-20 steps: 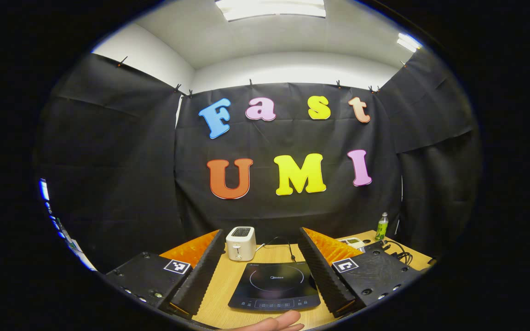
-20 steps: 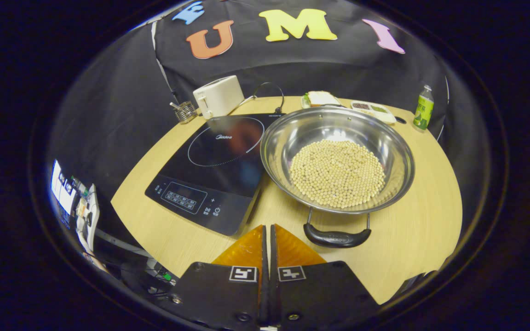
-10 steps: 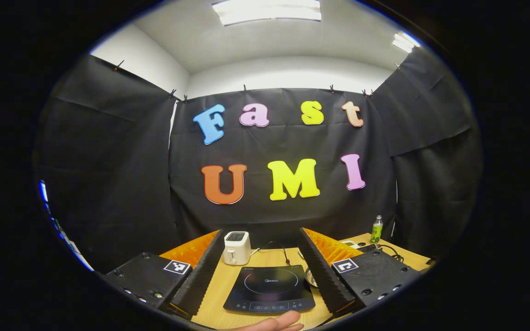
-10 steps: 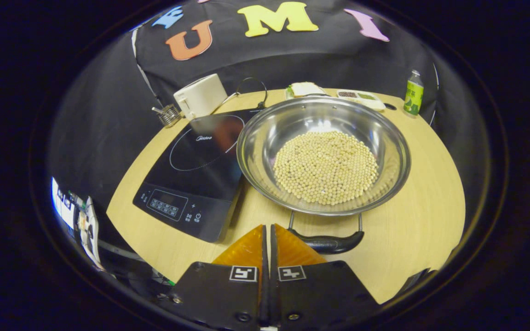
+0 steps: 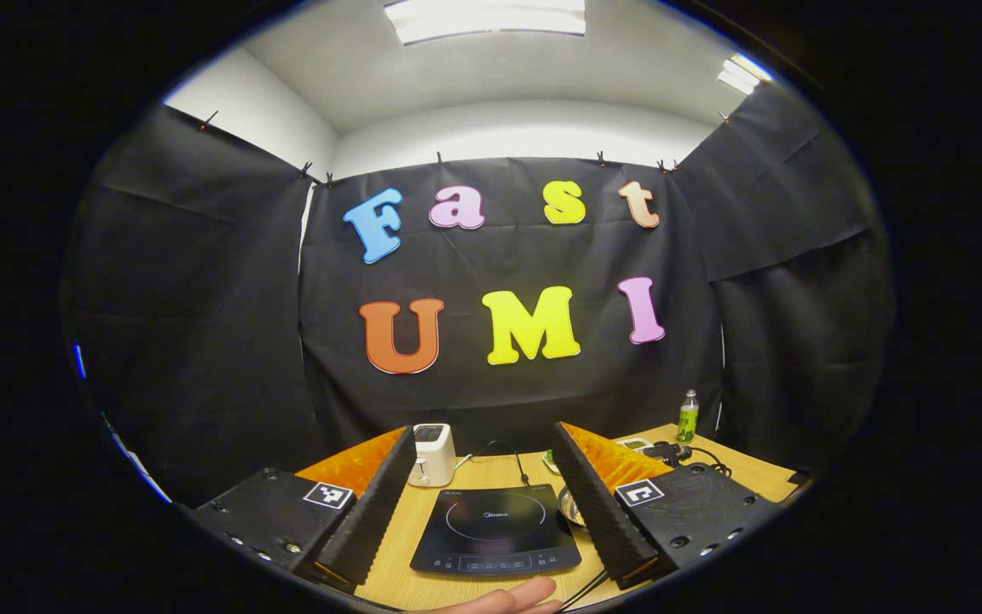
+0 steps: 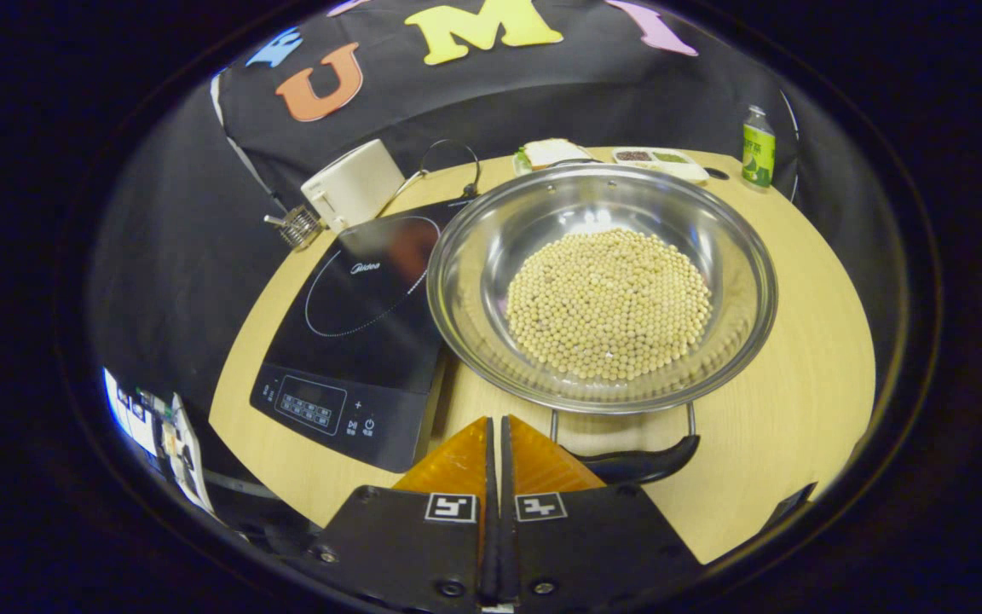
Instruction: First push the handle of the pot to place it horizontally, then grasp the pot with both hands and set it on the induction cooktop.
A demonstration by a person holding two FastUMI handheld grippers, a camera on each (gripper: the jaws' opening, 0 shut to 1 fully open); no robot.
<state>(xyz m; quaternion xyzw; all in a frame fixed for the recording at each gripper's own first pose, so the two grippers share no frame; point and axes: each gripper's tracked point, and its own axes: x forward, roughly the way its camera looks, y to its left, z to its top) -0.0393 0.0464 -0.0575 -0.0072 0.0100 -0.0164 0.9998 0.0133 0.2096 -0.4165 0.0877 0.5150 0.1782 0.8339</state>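
Black cloth hangs behind a light wooden table (image 5: 491, 465) in the left gripper view, with a white ceiling and strip lights up top. So the left gripper (image 5: 484, 443) has its fingers spread wide apart, nothing between them, held up above the near edge of the table. Through the gap you can see the induction cooktop (image 5: 495, 530) lying flat, the white toaster (image 5: 432, 454) behind it near the back edge, and a sliver of the pot (image 5: 570, 508) peeking out just right of the cooktop. A green bottle (image 5: 688, 415) stands at the far right corner, and a fingertip (image 5: 512, 595) pokes in at the bottom.

Over in the right gripper view, the right gripper (image 6: 496, 419) is pinched together with nothing in it, tips just beside the left end of the pot's black handle (image 6: 638, 466). That pot (image 6: 600, 286), full of pale beans (image 6: 609, 303), sits on the table with its rim overlapping the cooktop's (image 6: 355, 333) right edge. Bare wood runs right of the pot out to the rounded edge.
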